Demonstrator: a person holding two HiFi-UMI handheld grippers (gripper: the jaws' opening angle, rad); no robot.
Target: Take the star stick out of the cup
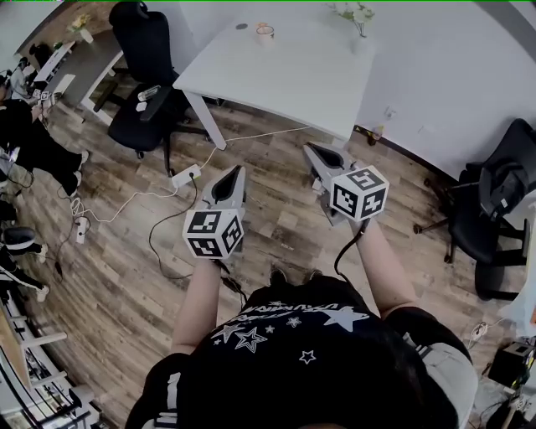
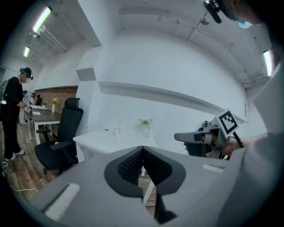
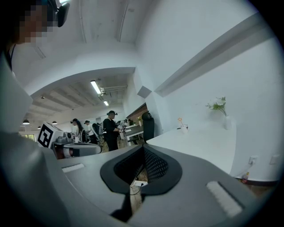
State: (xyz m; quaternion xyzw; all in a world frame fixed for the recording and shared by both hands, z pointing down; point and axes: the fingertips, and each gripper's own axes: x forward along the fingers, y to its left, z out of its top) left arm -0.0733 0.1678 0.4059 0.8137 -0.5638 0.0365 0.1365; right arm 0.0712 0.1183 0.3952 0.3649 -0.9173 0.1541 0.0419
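A small white cup point(image 1: 265, 33) stands near the far edge of a white table point(image 1: 285, 80). The thin star stick point(image 2: 118, 123) stands upright in this cup point(image 2: 117, 131), also in the right gripper view as the stick point(image 3: 180, 120) in the cup point(image 3: 183, 129). Both grippers hang over the wooden floor, well short of the table, pointing toward it. My left gripper point(image 1: 238, 170) is shut with nothing in it, its tips meeting point(image 2: 142, 150). To its right my right gripper point(image 1: 308, 148) is likewise shut and empty point(image 3: 143, 147).
A vase of flowers point(image 1: 360, 17) stands at the table's far right. Black office chairs stand left of the table point(image 1: 146, 80) and at the right point(image 1: 494, 209). A power strip with cables point(image 1: 186, 176) lies on the floor. People stand at desks on the left point(image 3: 110, 128).
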